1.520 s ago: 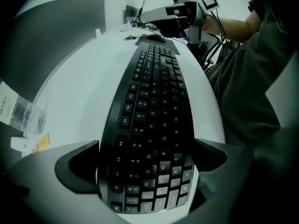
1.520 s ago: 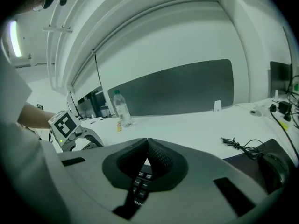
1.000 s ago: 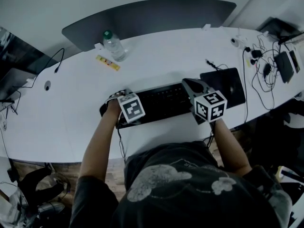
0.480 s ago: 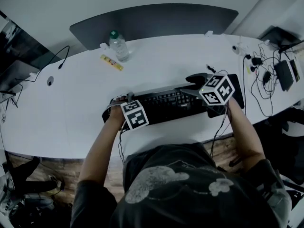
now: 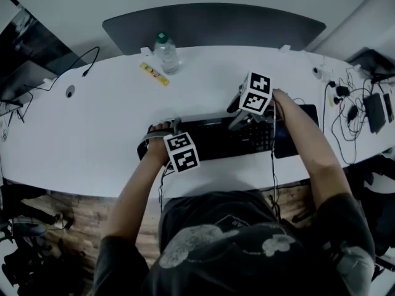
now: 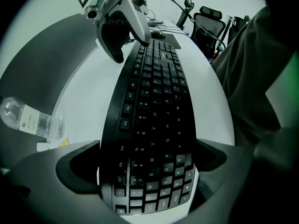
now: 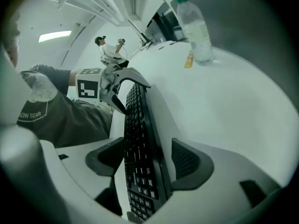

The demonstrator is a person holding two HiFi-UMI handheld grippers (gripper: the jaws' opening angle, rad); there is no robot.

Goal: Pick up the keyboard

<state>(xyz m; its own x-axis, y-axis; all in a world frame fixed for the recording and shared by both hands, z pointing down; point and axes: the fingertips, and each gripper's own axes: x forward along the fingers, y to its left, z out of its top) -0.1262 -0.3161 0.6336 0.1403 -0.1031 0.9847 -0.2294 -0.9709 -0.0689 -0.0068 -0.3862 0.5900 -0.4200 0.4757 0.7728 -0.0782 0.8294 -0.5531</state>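
the keyboard (image 5: pixel 216 137) lies on the white bench (image 5: pixel 105 147), in front of the person. the left hand-held gripper (image 6: pixel 147 157) is clenched across its left end. the right hand-held gripper (image 7: pixel 148 158) straddles the right end, jaws opening, pads clear of both edges.

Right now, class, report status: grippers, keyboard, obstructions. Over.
Left gripper clamped on keyboard, left end. Right gripper jaws opening, straddling the right part, pads clear. Keyboard looks flat on desk. Bottle well clear at back.
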